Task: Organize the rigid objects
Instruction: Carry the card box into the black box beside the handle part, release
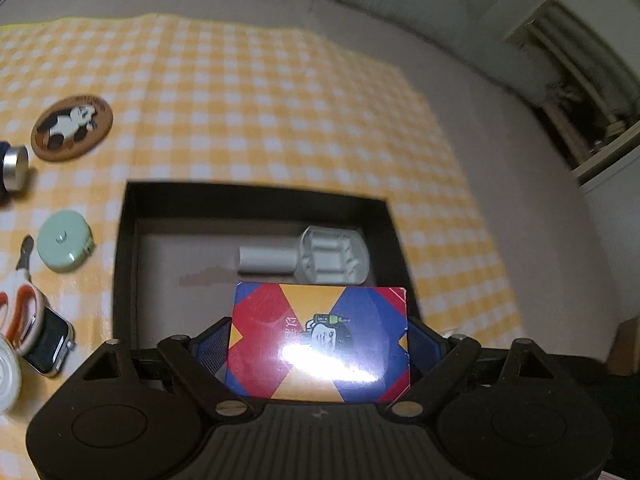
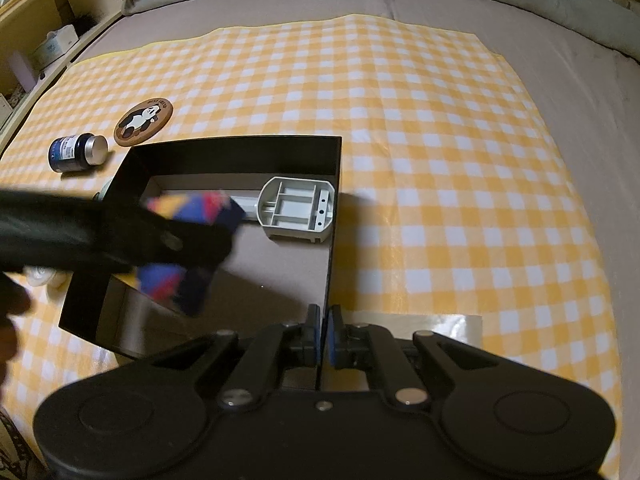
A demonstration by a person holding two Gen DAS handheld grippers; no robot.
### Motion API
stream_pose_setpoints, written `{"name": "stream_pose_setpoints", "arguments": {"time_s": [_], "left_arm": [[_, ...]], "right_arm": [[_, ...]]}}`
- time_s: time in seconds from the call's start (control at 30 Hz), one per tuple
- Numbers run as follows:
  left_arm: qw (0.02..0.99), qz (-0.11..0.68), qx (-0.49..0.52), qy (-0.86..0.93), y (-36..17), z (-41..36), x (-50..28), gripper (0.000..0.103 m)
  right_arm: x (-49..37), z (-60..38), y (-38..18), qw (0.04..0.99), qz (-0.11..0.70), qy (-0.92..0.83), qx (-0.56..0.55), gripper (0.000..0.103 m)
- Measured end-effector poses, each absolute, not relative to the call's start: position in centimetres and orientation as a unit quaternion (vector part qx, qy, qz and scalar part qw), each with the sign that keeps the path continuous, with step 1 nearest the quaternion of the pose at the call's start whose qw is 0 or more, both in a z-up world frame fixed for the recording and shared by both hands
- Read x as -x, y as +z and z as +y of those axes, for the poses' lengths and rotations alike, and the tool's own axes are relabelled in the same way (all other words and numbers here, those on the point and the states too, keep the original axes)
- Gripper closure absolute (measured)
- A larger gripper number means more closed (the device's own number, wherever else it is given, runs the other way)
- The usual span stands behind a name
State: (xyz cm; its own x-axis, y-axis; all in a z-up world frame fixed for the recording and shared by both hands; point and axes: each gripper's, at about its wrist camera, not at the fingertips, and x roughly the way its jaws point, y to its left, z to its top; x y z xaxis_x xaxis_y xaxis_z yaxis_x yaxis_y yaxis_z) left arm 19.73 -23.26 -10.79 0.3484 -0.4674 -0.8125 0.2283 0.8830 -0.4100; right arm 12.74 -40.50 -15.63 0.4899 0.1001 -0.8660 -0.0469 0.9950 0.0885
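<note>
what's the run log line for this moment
left claw: holds colourful card box over black tray | right claw: clamps tray wall | inside: grey plastic part

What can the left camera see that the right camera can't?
Only the left wrist view shows the green tape measure, the scissors and the smartwatch.

Only the right wrist view shows the right gripper pinching the black box's wall, plus the whole dark jar.

Both show the box, the grey plastic part inside it, the panda coaster, the checked cloth, and the colourful card box in the left gripper.

Glossy card pack (image 1: 320, 344), matt black box (image 1: 256, 196), metal-capped jar (image 2: 78, 152).
</note>
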Motion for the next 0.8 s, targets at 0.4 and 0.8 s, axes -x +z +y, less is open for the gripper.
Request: {"name": "stream_pose_setpoints", "arguments": {"time_s": [0.4, 0.8], "left_arm": [[0.802, 0.554, 0.146, -0.167, -15.0, -24.7, -22.2, 0.014], [0.797, 0.553, 0.143, -0.197, -15.8, -25.7, -22.6, 0.001]], "right_arm": [[-12.7, -40.5, -15.5, 0.862, 0.503, 0.051, -0.025, 0.098], [-12.7, -40.5, -15.5, 0.862, 0.503, 0.052, -0.029, 0.098]]}}
